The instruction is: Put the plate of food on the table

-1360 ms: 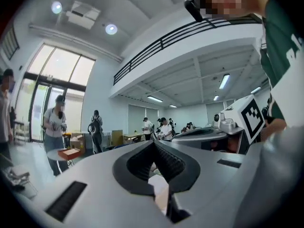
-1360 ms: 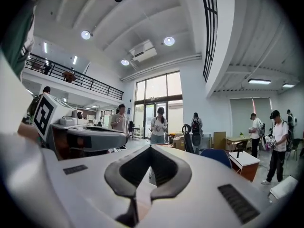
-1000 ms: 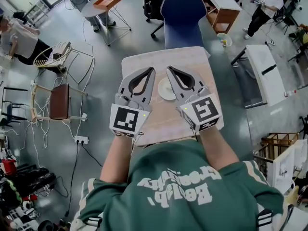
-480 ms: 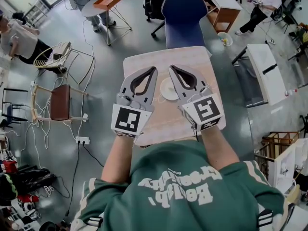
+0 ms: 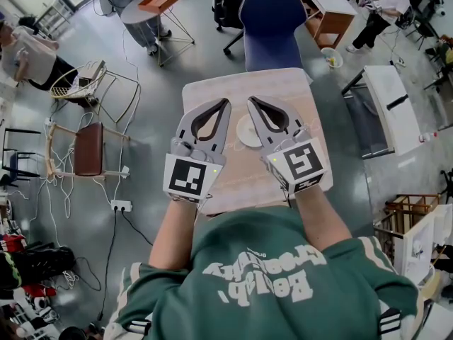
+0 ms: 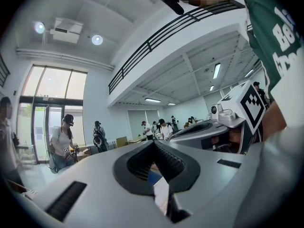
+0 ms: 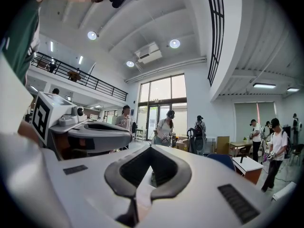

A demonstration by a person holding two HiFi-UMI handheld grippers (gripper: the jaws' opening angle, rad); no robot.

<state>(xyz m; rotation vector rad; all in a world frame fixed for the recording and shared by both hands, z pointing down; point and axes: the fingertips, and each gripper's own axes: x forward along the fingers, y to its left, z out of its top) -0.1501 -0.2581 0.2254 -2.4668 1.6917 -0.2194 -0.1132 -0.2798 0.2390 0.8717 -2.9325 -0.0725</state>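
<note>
Head view: where's the plate (image 5: pixel 245 133)?
— On the desk (image 5: pixel 283 91), near its middle. The left hand-held gripper (image 5: pixel 226 103) hangs just left of the plate. The right hand-held gripper (image 5: pixel 250 102) is just right of it and hides its right edge. Both have their jaws pressed together, empty.

And beyond the plate?
— A blue chair (image 5: pixel 270 20), at the desk's far side.

Anything changed?
— No. Both grippers and the plate sit where they were a second ago.

Pale beige wood-grain table (image 5: pixel 283 91); white round plate (image 5: pixel 244 132); grey left gripper (image 5: pixel 227 102) and right gripper (image 5: pixel 249 100) with black-and-white marker cubes (image 5: pixel 189 178); dark blue chair (image 5: pixel 269 20); green sweatshirt (image 5: pixel 233 239), white lettering.
</note>
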